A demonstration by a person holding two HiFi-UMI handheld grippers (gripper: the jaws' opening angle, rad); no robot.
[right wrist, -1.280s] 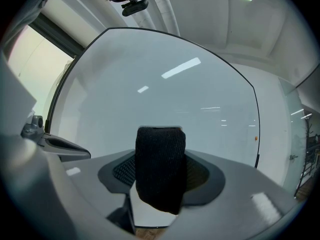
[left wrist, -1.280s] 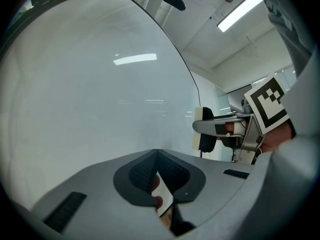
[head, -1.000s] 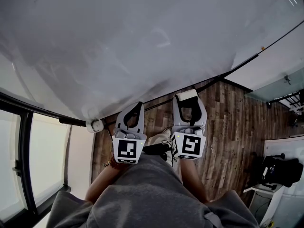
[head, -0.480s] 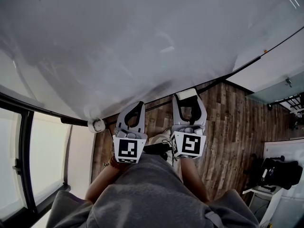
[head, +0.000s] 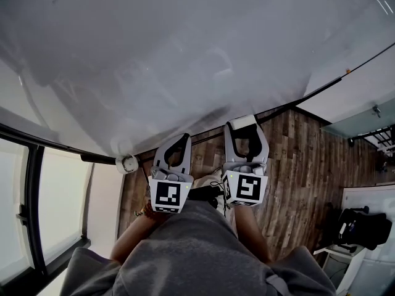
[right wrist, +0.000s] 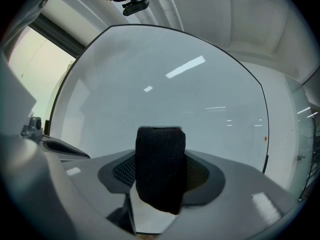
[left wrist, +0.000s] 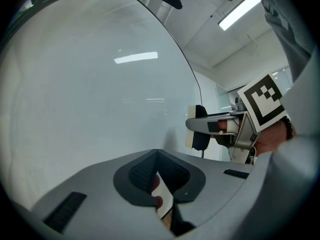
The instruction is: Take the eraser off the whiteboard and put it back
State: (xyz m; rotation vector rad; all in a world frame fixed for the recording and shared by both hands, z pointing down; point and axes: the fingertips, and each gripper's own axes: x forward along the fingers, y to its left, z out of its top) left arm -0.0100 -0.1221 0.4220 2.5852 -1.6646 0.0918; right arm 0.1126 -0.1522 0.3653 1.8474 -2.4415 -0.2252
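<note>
The whiteboard (head: 185, 54) fills the upper part of the head view and stands straight in front of both grippers. My right gripper (head: 245, 128) is shut on the eraser (head: 242, 122), a block with a white side and a black felt side. In the right gripper view the black felt of the eraser (right wrist: 160, 171) faces the camera between the jaws of the right gripper (right wrist: 160, 184). The left gripper view shows the eraser (left wrist: 196, 134) close to the whiteboard (left wrist: 100, 99); contact cannot be told. My left gripper (head: 184, 139) is shut and holds nothing (left wrist: 156, 154).
A white round fitting (head: 128, 163) sits at the board's lower corner. Brown wood floor (head: 302, 159) lies below. A window with a dark frame (head: 31, 214) is at the left. A black bag (head: 361, 224) rests on a white surface at the right.
</note>
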